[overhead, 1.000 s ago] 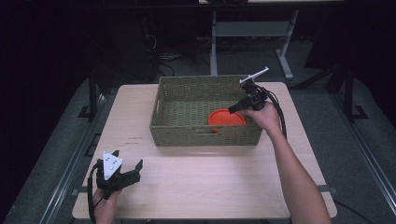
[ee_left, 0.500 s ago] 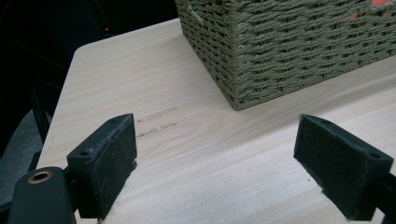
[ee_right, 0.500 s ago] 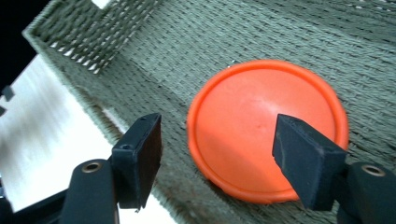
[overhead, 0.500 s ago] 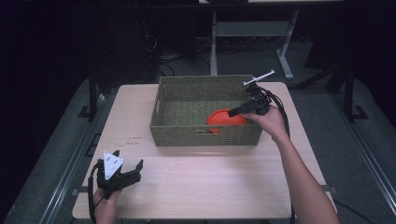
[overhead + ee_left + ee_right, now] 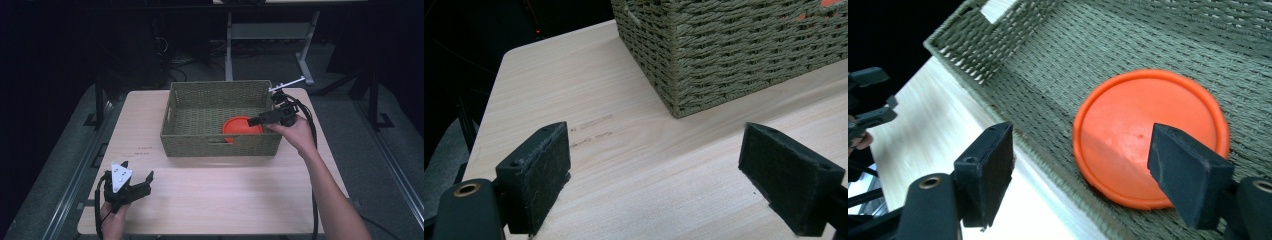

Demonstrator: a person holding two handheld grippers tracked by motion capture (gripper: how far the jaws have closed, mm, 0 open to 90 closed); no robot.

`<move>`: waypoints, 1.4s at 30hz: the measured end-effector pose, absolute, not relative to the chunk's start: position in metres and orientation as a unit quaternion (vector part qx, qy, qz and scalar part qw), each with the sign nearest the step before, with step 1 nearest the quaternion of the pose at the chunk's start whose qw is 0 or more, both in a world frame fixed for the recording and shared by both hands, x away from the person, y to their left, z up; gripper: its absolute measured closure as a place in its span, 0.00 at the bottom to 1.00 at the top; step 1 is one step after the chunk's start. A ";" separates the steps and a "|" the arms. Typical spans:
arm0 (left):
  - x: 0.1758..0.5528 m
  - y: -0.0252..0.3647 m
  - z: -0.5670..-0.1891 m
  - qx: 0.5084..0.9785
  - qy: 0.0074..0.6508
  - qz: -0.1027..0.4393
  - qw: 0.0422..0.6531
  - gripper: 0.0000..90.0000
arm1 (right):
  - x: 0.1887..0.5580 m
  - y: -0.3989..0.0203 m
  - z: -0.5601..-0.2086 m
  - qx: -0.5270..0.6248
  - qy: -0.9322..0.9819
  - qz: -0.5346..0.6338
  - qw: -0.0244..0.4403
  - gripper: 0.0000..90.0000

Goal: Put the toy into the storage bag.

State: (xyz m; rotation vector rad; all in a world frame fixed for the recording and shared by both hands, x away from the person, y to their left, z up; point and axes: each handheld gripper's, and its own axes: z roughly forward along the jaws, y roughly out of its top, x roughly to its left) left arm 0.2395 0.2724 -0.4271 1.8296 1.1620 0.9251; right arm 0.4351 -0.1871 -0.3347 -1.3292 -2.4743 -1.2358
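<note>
Two hand-held grippers seen from high up: right hand-held gripper [image 5: 255,120] over the woven basket [image 5: 218,146], jaws just opened, nothing gripped; orange disc [image 5: 239,126] flat on the basket floor near the right end. Left hand-held gripper [image 5: 134,183] low on the worktop [image 5: 215,195], well apart. Left gripper view: jaws spread wide over bare wood. Right gripper view: disc [image 5: 1143,130] below released jaws, untouched.

A plain orange round plastic plate [image 5: 242,127] lies inside the olive-green woven rectangular basket [image 5: 220,146], whose walls show a tight braided rope pattern. Under the basket, the pale wooden table [image 5: 220,200] shows fine straight grain; both grippers' jaws are matte black.
</note>
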 end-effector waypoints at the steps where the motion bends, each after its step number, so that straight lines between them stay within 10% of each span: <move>1: 0.239 0.272 -0.427 0.717 0.456 0.363 0.382 0.14 | 0.433 -0.188 -0.333 -0.432 -0.805 -0.405 0.036 0.28; 42: 0.238 0.270 -0.427 0.720 0.451 0.365 0.381 0.14 | 0.337 -0.203 -0.346 -0.369 -0.817 -0.442 0.041 0.27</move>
